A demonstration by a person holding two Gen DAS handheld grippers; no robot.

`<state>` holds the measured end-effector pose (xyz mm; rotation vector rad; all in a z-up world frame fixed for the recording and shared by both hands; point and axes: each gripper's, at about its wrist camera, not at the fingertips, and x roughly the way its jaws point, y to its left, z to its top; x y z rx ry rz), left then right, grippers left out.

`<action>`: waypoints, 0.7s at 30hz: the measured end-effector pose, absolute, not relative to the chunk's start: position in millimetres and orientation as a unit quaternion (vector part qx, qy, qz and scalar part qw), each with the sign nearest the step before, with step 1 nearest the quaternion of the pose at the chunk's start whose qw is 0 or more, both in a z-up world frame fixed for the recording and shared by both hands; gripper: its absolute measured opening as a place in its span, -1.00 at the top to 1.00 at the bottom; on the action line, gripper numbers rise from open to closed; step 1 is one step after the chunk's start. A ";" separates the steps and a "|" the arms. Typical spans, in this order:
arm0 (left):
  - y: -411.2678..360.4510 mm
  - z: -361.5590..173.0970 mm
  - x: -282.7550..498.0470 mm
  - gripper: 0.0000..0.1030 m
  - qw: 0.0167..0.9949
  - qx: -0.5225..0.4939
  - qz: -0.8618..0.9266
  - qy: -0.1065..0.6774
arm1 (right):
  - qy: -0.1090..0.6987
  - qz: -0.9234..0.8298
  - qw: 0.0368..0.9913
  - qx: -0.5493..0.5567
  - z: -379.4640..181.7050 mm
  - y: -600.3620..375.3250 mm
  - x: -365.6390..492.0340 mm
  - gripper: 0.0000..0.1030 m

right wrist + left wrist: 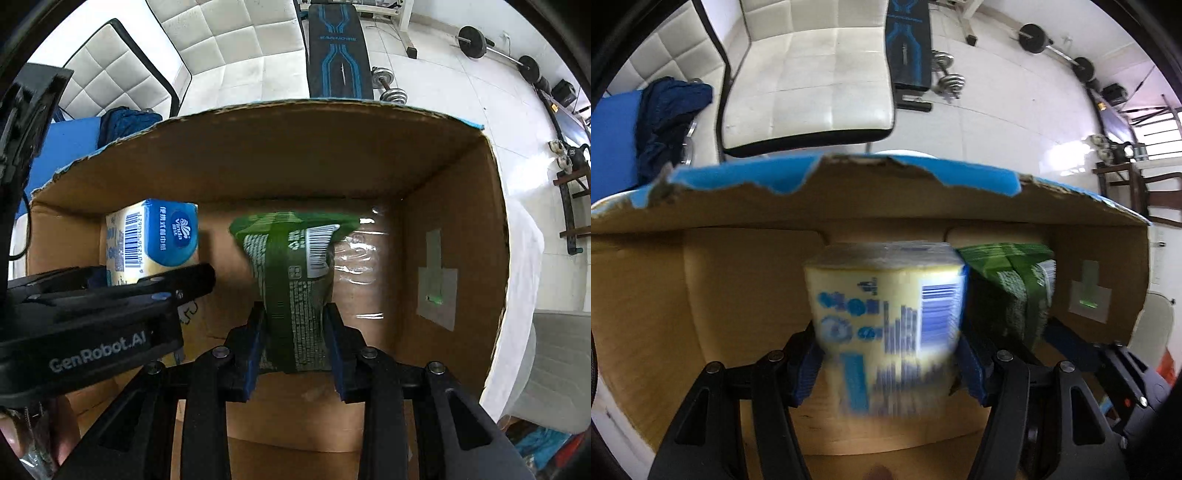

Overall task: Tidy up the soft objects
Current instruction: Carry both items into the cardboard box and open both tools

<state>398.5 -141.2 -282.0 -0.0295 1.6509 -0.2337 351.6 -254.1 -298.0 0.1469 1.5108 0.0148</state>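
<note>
Cardboard box (295, 166), open-topped, fills both views; torn blue-faced rim on the far wall, a taped patch on the side wall to the right of the right claw. Both claws point down into it. Yellow tissue pack (886, 325), blue print and barcode, sits between the blue pads of the left claw (888, 365); the pads press on its two sides, so that claw is clamped on it. Its long axis runs straight away from the claw toward the box floor; whether its far end touches the floor cannot be told. The left-wrist picture is blurred. Green tissue pack (295, 288) stands just beside it, to the right of the left claw, and lies between the pads of the right claw (295, 354). Its long axis also runs away from the claw, barcode end farthest. The right claw's pads flank its near end closely; no firm squeeze shows, so the grip reads as let go. Fingertips (22, 443) show at the right-wrist view's lower left edge.
</note>
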 end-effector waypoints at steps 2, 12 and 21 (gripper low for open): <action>-141.1 -277.1 395.2 -0.22 0.676 -0.010 -0.101 0.730 | 0.685 0.009 0.726 0.067 -295.4 -254.1 351.6 0.01; -125.5 -231.6 361.9 -0.97 0.736 0.030 -0.064 0.673 | 0.675 -0.002 0.735 0.060 -265.5 -260.8 330.5 -0.47; -102.5 -181.6 302.2 -0.99 0.789 0.040 -0.039 0.611 | 0.647 -0.010 0.762 0.039 -227.7 -249.6 279.2 -1.00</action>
